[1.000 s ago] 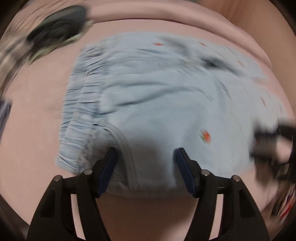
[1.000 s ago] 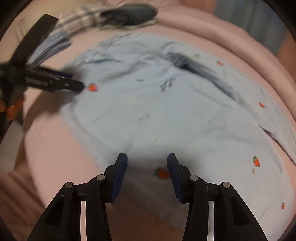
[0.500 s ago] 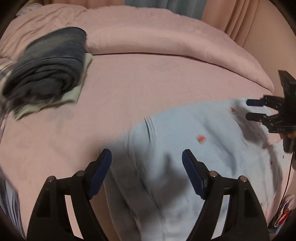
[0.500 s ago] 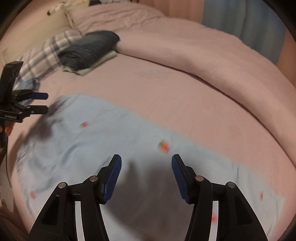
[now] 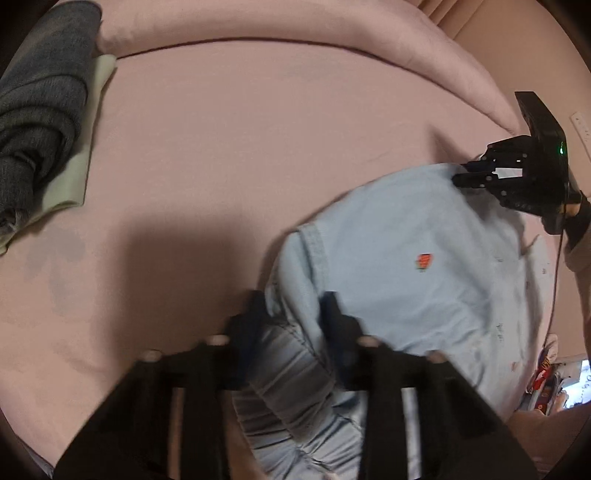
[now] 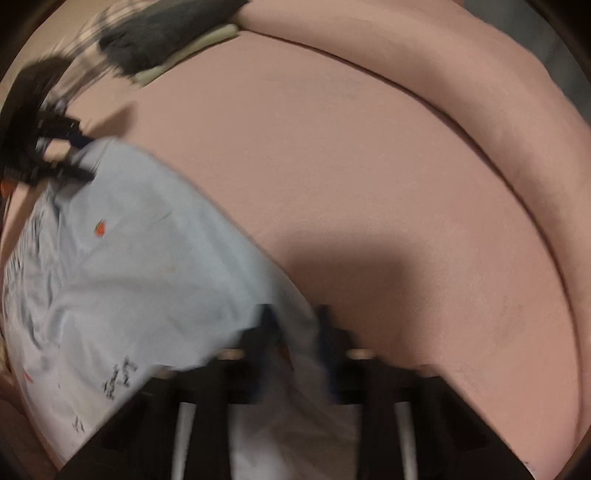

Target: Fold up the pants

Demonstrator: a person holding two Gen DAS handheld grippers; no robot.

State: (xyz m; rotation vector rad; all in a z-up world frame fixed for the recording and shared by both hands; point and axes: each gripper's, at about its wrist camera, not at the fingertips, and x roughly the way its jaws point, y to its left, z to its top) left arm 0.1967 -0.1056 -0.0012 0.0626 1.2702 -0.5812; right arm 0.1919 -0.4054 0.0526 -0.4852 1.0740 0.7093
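Closest to me, my left gripper [image 5: 293, 314] has just been closing and now pinches the pale blue pants [image 5: 406, 280] at their gathered elastic waistband [image 5: 288, 373]; the bunched band runs up between the two fingers, and cloth fills the narrow gap. My right gripper [image 6: 295, 325] has likewise just been closing, and a fold of the same pants is caught between its fingers, which stand almost together. Both views are blurred near the fingers, so I cannot make out exactly how the pads sit on the cloth.

The pants lie on the pink bed [image 5: 240, 147], spread between my two grippers. From the left wrist they stretch away to the right, a small red strawberry print [image 5: 424, 261] showing on the flat part, and my right gripper appears at their far edge, its closed tips on the hem. From the right wrist they reach to the left, where my left gripper shows as a dark smear at the far corner of the cloth. Some dark marks like lettering [image 6: 118, 380] sit on the fabric near the lower left of that view.

Beyond the pants the pink sheet is bare, with my shadow across it. Further off, a folded dark grey garment [image 5: 40, 99] rests on a pale green cloth [image 5: 79, 158]. At the back runs a thick roll of pink duvet [image 5: 295, 26].
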